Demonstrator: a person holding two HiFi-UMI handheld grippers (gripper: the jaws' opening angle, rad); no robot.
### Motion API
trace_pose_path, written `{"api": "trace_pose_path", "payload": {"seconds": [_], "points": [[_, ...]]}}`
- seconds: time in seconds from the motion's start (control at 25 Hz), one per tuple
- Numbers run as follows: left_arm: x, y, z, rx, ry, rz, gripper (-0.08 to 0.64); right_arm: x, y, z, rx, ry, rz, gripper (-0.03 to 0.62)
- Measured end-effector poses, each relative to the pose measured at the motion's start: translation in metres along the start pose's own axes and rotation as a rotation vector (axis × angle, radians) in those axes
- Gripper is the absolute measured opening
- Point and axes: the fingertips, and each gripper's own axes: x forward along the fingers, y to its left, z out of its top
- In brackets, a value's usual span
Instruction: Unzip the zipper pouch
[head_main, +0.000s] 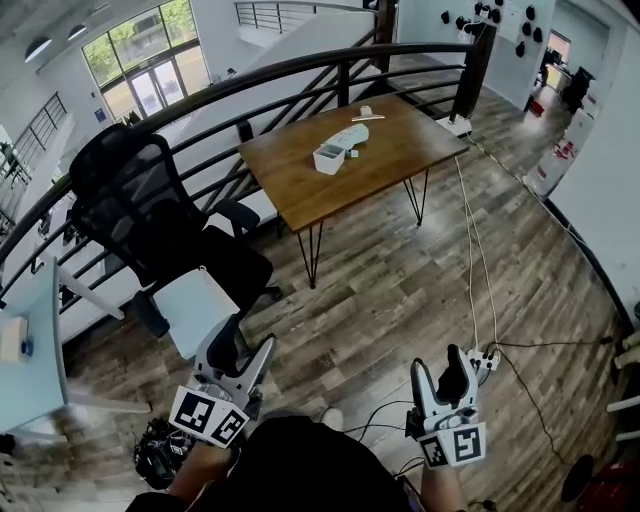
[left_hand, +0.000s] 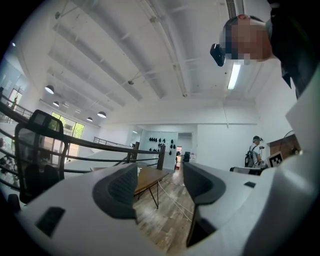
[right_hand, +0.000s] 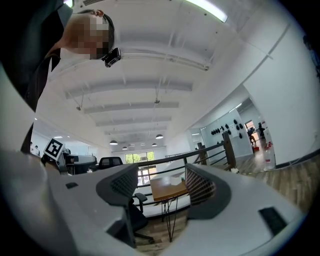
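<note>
Wood-plank floor (head_main: 400, 290); dark curved railing (head_main: 300, 65) along the far side. Wooden table (head_main: 400, 150) on hairpin legs stands far, by the railing. White zipper pouch (head_main: 350, 137) lies on its top, small white box (head_main: 329, 158) just beside it on the near-left. Black mesh chair (head_main: 150, 210) at left. Left gripper (head_main: 245, 345) and right gripper (head_main: 438, 365) are near, well apart from the table, jaws spread wide, nothing between them.
</note>
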Motion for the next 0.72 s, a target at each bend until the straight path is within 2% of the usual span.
{"api": "trace_pose_path", "payload": {"seconds": [0.2,0.36,0.52,0.72], "points": [[0.001,-0.002,-0.01,-0.022,0.034,0.022,0.29,-0.006,-0.02,-0.011,0.062,0.02,-0.013,0.273],[0.003,-0.001,-0.005,-0.006,0.037,0.03,0.29,0.003,-0.024,-0.017,0.098,0.028,-0.008,0.273],[0.012,0.011,-0.006,-0.011,0.031,0.04,0.288,0.015,-0.023,-0.016,0.072,0.028,-0.001,0.273],[0.04,0.028,-0.01,-0.026,0.013,0.014,0.288,0.029,-0.033,-0.016,0.054,0.036,-0.037,0.264]]}}
